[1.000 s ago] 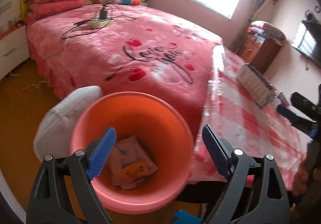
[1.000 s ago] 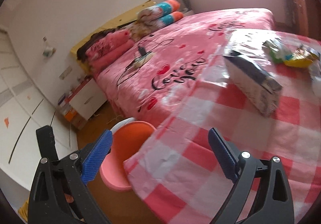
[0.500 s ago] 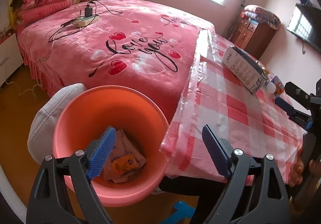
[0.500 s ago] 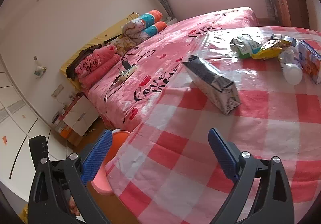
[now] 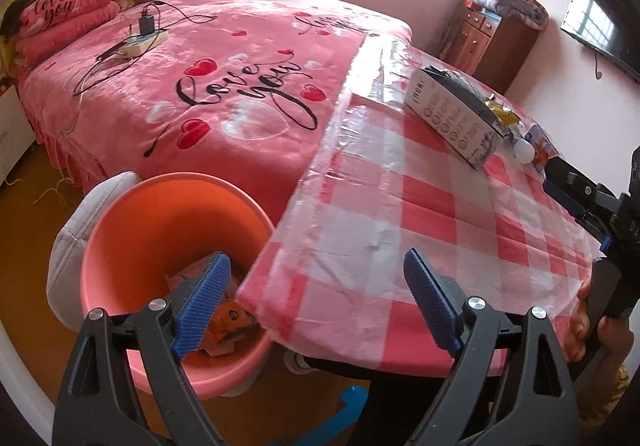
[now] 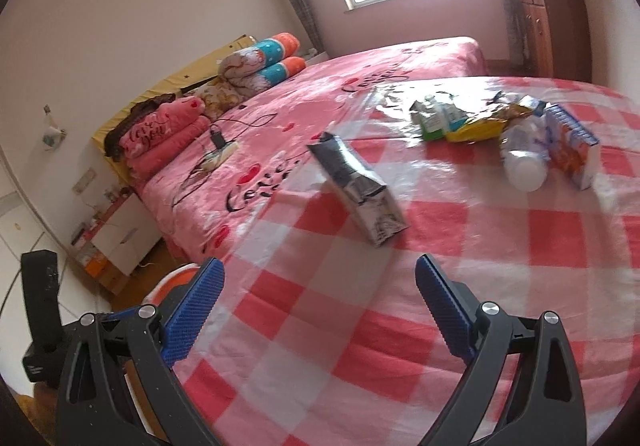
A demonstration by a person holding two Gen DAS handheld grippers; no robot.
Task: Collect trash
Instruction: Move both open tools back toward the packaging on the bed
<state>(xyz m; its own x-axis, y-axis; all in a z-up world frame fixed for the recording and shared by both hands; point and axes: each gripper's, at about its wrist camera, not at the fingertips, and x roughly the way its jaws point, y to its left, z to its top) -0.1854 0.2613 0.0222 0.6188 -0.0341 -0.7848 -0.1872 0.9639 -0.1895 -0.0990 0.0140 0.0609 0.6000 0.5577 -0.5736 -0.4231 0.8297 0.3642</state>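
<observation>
Pink-checked cloth carries the trash, and both tongs hang empty above it.

An orange bin [image 5: 168,246] sits on the floor at the table's near left corner, just beside the bed, likely so litter drops straight in. Left gripper [image 5: 316,302] and right gripper [image 6: 318,306] both gape wide, holding nothing. A silver carton [image 6: 356,190] lies nearest; wrappers [image 6: 476,122], a bottle [image 6: 524,162] and a box [image 6: 572,146] wait farther right.

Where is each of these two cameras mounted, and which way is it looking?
Left wrist: sits on the open left gripper, looking down at the orange bin and checked table; a hand shows.
Right wrist: sits on the open right gripper, facing the silver bag.
Shared: bag, table, bed.
</observation>
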